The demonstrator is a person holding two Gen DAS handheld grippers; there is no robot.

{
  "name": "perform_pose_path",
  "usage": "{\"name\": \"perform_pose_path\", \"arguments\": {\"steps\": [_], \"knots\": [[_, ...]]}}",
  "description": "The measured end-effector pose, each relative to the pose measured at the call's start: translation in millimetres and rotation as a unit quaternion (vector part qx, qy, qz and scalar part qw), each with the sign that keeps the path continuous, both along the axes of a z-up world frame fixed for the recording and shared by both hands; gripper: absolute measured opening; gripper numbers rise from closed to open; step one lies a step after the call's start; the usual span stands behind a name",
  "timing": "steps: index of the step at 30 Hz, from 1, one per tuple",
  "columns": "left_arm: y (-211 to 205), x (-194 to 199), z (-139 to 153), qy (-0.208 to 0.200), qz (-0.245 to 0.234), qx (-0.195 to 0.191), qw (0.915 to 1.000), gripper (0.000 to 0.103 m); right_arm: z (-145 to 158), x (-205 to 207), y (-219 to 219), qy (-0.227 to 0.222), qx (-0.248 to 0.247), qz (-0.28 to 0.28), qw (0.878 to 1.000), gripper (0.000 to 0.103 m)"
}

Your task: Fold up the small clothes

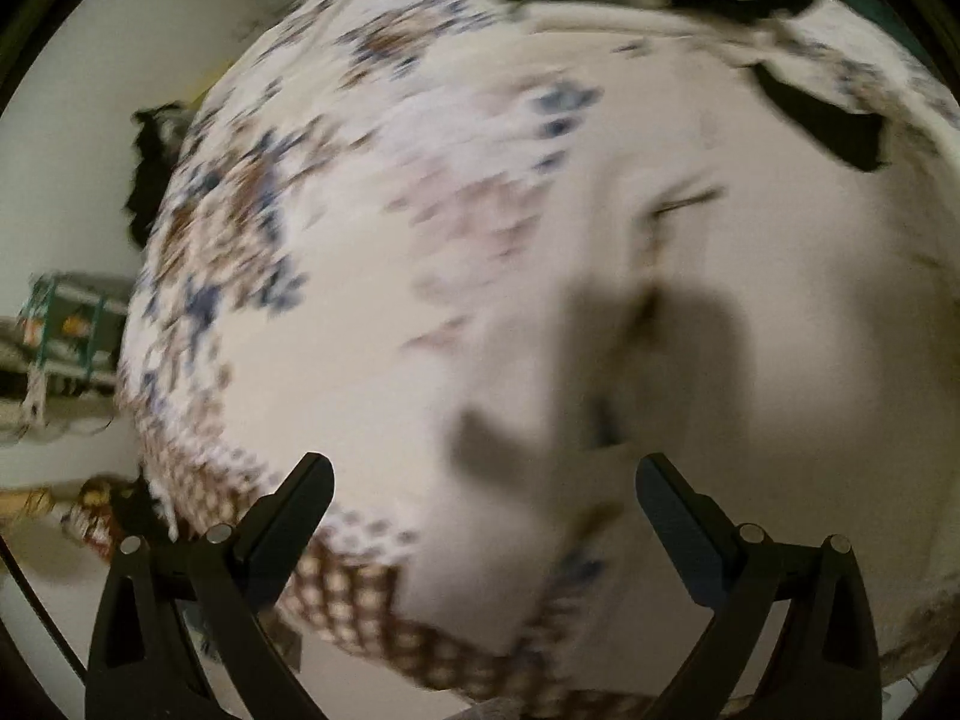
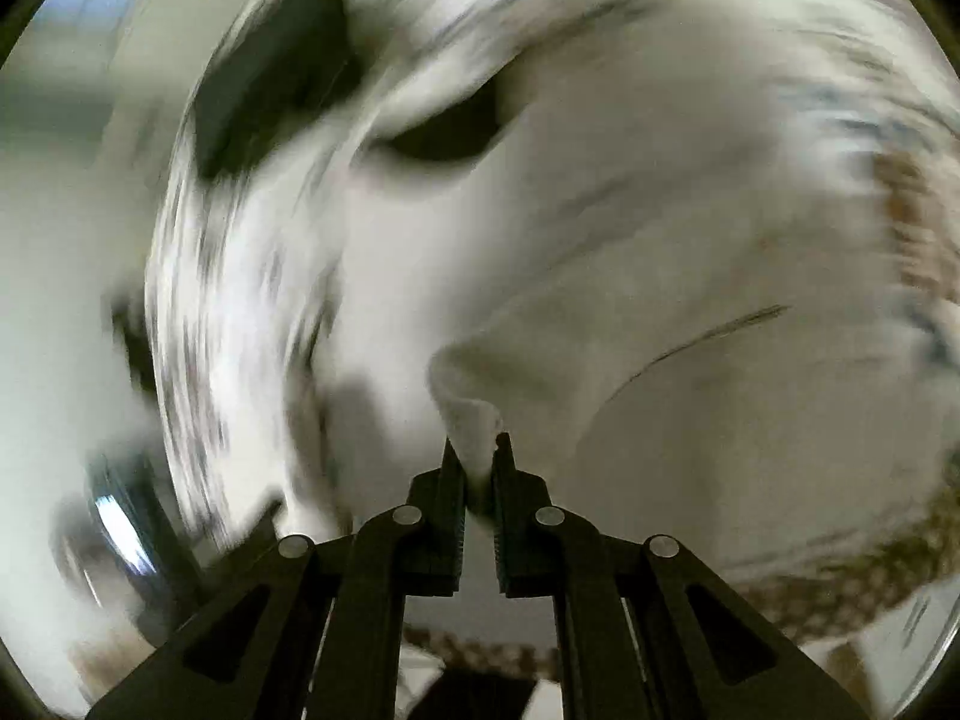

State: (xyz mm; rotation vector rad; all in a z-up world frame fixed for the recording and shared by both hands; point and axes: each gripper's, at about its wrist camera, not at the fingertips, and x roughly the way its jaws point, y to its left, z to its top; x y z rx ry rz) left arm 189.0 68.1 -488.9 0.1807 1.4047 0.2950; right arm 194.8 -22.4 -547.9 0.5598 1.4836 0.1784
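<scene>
No readable text, labels, brands or numbers anywhere, both views too blurred for lettering

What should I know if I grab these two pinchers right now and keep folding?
Left gripper: open, holding nothing, above the pale garment.
Right gripper: shut on a pinch of the garment's edge.
The garment lies spread on the patterned cover. A black cloth lies at its far side.
Both pictures are blurred from motion, so folds are hard to judge; no finished fold is visible.
Left to do: probably grip another edge with the left gripper, then fold the garment.
</scene>
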Motion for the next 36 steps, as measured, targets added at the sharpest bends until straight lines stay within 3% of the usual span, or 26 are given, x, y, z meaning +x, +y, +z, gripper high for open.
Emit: {"name": "perform_pose_path", "arguments": {"steps": [2, 5, 11, 13, 15, 17, 18, 21, 24, 26, 27, 28, 29, 31, 32, 34, 36], "knots": [[28.4, -11.3, -4.3, 0.007, 0.020, 0.016, 0.9996, 0.103, -30.8, -7.3, 79.1, 0.021, -0.031, 0.091, 0.995, 0.007], [64.1, -28.7, -8.1, 0.014, 0.046, 0.029, 0.9984, 0.103, -73.3, -28.7, 139.1, 0.059, -0.069, 0.171, 0.981, 0.007], [101.4, -52.2, -20.5, 0.022, 0.073, 0.012, 0.9970, 0.103, -101.1, -46.0, 182.3, 0.093, -0.101, 0.205, 0.969, 0.008], [108.2, -56.8, -26.8, 0.022, 0.081, -0.010, 0.9964, 0.103, -105.1, -43.7, 178.5, 0.107, -0.087, 0.200, 0.970, 0.011], [114.4, -60.2, -34.1, 0.022, 0.092, -0.050, 0.9943, 0.103, -112.7, -37.2, 151.3, 0.134, -0.037, 0.182, 0.973, 0.024], [120.2, -64.3, -41.6, 0.020, 0.110, -0.108, 0.9878, 0.103, -109.9, -32.0, 133.8, 0.149, 0.003, 0.152, 0.977, 0.058], [123.3, -66.4, -46.9, 0.022, 0.124, -0.138, 0.9825, 0.103, -106.5, -30.5, 121.7, 0.155, 0.017, 0.130, 0.979, 0.063], [127.7, -70.4, -66.0, 0.033, 0.144, -0.211, 0.9663, 0.103, -95.0, -31.7, 81.5, 0.157, 0.018, 0.069, 0.985, 0.064], [120.7, -71.1, -93.3, 0.065, 0.132, -0.269, 0.9518, 0.102, -85.9, -34.0, 46.1, 0.164, 0.002, 0.021, 0.986, 0.064], [113.1, -70.9, -102.2, 0.067, 0.117, -0.274, 0.9524, 0.087, -84.8, -33.3, 22.0, 0.179, -0.012, -0.007, 0.984, 0.064], [110.4, -70.6, -101.5, 0.059, 0.109, -0.263, 0.9567, 0.061, -81.9, -38.4, 10.9, 0.183, -0.018, -0.021, 0.983, 0.064], [107.9, -70.1, -98.5, 0.051, 0.100, -0.249, 0.9621, 0.020, -80.8, -40.2, 5.9, 0.184, -0.021, -0.026, 0.982, 0.064], [106.8, -70.0, -93.1, 0.042, 0.094, -0.235, 0.9665, 0.007, -80.4, -42.1, 0.8, 0.184, -0.023, -0.027, 0.982, 0.064], [105.7, -70.8, -74.6, 0.018, 0.091, -0.232, 0.9683, 0.005, -79.8, -45.5, -8.8, 0.183, -0.028, -0.022, 0.983, 0.064], [101.2, -70.9, -58.8, 0.001, 0.074, -0.216, 0.9736, 0.005, -79.8, -46.6, -12.1, 0.182, -0.029, -0.019, 0.983, 0.064], [81.0, -70.4, -23.3, -0.032, 0.013, -0.168, 0.9852, 0.005, -87.7, -47.9, -27.4, 0.188, -0.032, -0.005, 0.982, 0.064], [54.5, -68.6, 13.0, -0.060, -0.041, -0.143, 0.9870, 0.005, -84.7, -53.8, -44.3, 0.193, -0.038, 0.001, 0.981, 0.064]]}}
